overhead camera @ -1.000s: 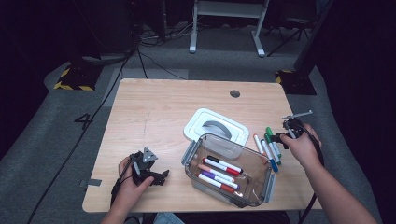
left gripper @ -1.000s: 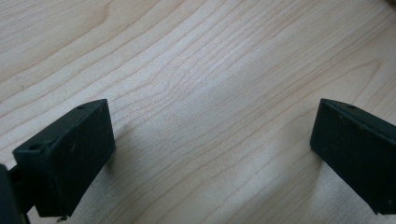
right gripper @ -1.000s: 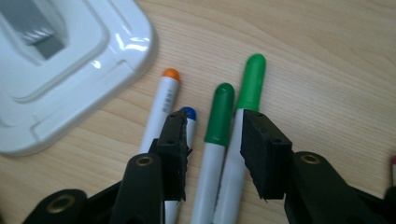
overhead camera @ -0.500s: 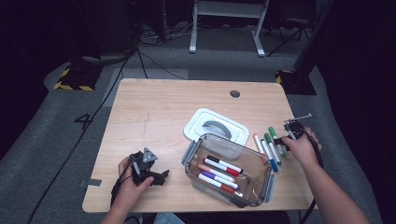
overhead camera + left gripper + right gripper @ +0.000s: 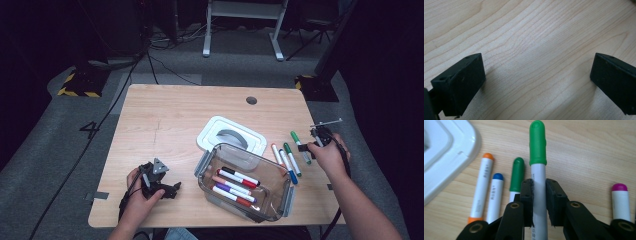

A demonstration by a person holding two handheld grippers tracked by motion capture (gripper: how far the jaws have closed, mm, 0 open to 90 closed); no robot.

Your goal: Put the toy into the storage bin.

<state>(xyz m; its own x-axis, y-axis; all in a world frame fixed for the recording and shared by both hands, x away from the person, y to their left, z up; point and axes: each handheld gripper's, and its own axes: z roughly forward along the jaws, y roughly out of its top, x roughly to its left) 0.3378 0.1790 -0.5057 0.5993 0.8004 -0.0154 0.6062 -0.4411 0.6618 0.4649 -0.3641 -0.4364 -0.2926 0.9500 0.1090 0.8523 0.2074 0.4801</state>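
My right gripper point(image 5: 539, 187) is shut on the white barrel of a light-green-capped marker point(image 5: 538, 145); its jaws have just been closing on it. In the high view that marker point(image 5: 299, 144) lies at the table's right side, with the right gripper point(image 5: 309, 147) at its near end. A clear plastic container point(image 5: 281, 201) holds several markers point(image 5: 235, 186). My left gripper point(image 5: 170, 189) rests at the front left, and in its own view the jaws point(image 5: 537, 82) stand open over bare wood.
A white lid point(image 5: 230, 135) lies behind the container. Orange point(image 5: 482, 187), blue point(image 5: 495, 195) and dark-green point(image 5: 516, 175) capped markers lie left of the gripped one, a magenta one point(image 5: 620, 200) right of it. The table edge point(image 5: 327, 165) is close to the right hand.
The right gripper has drawn in a little over the light-green marker and its jaws have closed on it. The left hand has not moved.
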